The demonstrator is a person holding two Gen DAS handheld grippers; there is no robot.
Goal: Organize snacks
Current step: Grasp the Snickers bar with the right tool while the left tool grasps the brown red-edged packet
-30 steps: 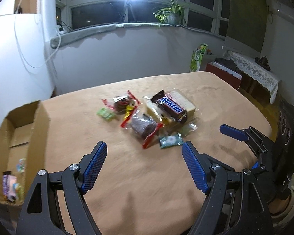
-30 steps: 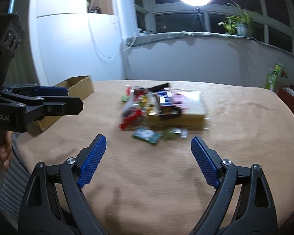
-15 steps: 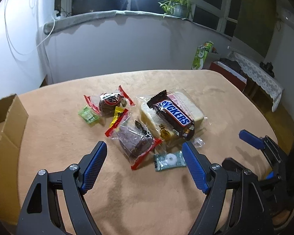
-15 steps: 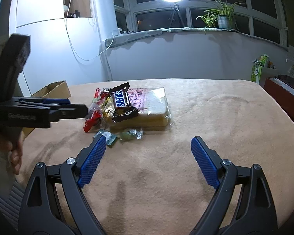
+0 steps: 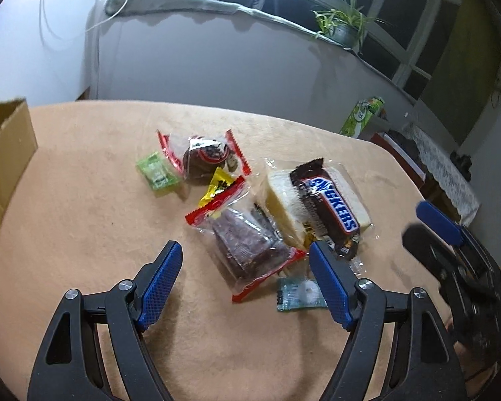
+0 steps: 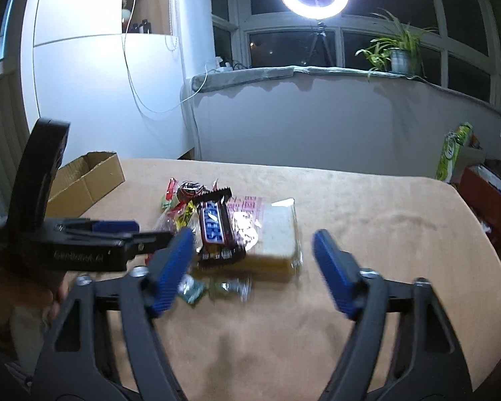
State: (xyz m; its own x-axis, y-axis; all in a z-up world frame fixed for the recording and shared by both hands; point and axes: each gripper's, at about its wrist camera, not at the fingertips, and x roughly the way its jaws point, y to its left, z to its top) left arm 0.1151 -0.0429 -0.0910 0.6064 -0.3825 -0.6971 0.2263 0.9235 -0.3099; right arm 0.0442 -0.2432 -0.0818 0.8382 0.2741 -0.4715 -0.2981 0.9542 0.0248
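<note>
Fingers of the left gripper (image 5: pixel 245 285) spread wide and empty just short of the red-edged brownie packet (image 5: pixel 247 245), its long axis running away between them, while the right gripper (image 6: pixel 252 269), closing empty, faces the Snickers bar (image 6: pixel 213 230) farther off on the worktop (image 5: pixel 83 234).

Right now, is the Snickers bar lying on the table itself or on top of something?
On top: the Snickers bar lies across the wrapped bread slice, not on the tablecloth.
</note>
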